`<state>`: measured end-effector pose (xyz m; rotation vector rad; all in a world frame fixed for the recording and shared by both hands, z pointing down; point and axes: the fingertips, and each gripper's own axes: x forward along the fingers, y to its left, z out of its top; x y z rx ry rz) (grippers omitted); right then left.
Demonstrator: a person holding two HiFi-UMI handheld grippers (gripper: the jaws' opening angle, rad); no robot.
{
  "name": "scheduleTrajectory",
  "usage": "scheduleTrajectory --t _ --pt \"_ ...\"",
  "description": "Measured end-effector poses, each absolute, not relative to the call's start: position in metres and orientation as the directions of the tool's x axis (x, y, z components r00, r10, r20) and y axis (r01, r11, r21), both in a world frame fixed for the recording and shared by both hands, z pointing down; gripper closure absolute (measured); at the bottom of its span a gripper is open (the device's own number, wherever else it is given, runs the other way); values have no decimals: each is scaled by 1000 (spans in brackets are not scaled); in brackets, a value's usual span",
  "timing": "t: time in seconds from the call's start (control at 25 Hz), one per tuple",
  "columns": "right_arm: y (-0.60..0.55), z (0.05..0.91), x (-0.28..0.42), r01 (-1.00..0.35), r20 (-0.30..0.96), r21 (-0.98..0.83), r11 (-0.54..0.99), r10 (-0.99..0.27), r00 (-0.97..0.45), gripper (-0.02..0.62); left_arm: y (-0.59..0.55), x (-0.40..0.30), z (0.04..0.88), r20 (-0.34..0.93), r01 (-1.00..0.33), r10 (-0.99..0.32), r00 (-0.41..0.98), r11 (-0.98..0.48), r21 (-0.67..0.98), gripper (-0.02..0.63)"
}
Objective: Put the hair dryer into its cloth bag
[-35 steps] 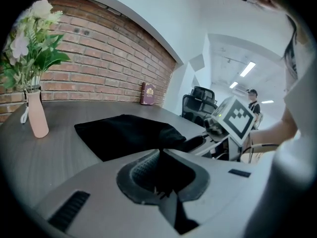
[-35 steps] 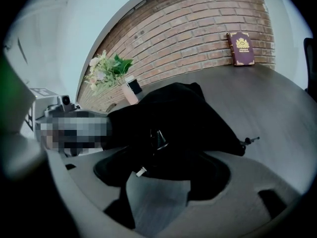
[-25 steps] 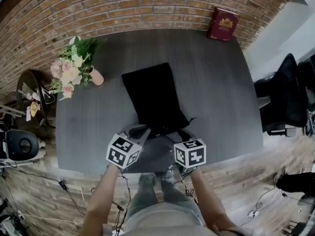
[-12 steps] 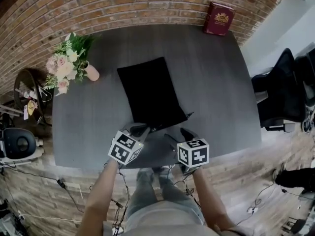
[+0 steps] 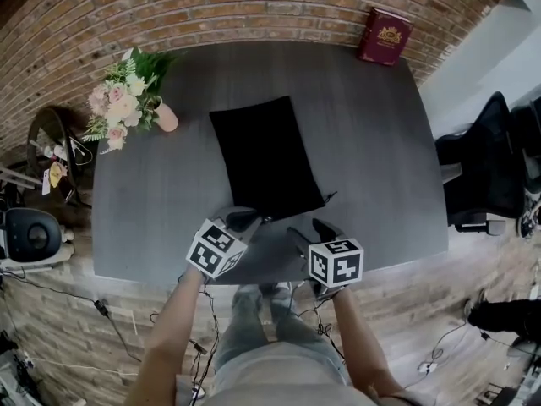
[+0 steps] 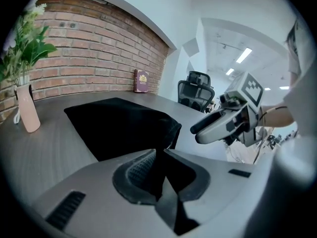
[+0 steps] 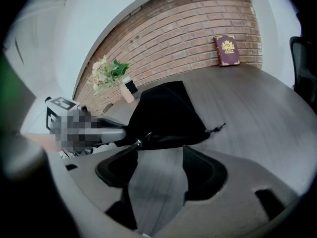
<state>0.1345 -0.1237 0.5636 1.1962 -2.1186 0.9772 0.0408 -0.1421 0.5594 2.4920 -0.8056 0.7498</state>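
Observation:
The black cloth bag (image 5: 264, 157) lies flat on the grey table (image 5: 380, 167), its mouth toward me, and it bulges a little in the left gripper view (image 6: 119, 125). No hair dryer shows in any view. My left gripper (image 5: 239, 220) is shut on the bag's near edge, with black cloth pinched between its pads (image 6: 161, 155). My right gripper (image 5: 307, 229) stands open just right of the mouth and apart from it. Its jaws have just been closing a little, and only bare table shows between them (image 7: 159, 150). A drawstring end (image 7: 218, 128) trails from the bag's right corner.
A pink vase of flowers (image 5: 127, 108) stands at the table's far left. A red book (image 5: 384, 37) leans on the brick wall at the back right. A black office chair (image 5: 490, 163) stands past the right edge. The table's near edge (image 5: 254, 279) is just behind both grippers.
My right gripper has drawn back from the bag's mouth toward the right and now stands apart from it. The left gripper stays on the bag's edge.

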Motion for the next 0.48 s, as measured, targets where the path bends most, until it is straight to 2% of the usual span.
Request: scheduleTrajectory --t 0.12,0.24,0.48 --pt "-127 559 134 -873 714 -328 361 -510 -479 308 -140 41 555 590 -626 -410 696 -749 219 582" --pt "-127 553 133 -871 711 -321 373 -512 -482 307 -135 41 551 579 -622 -408 705 -749 229 525" --pt "-127 532 140 -876 689 -295 381 -550 -471 324 -125 30 534 551 -677 -481 683 -700 228 494"
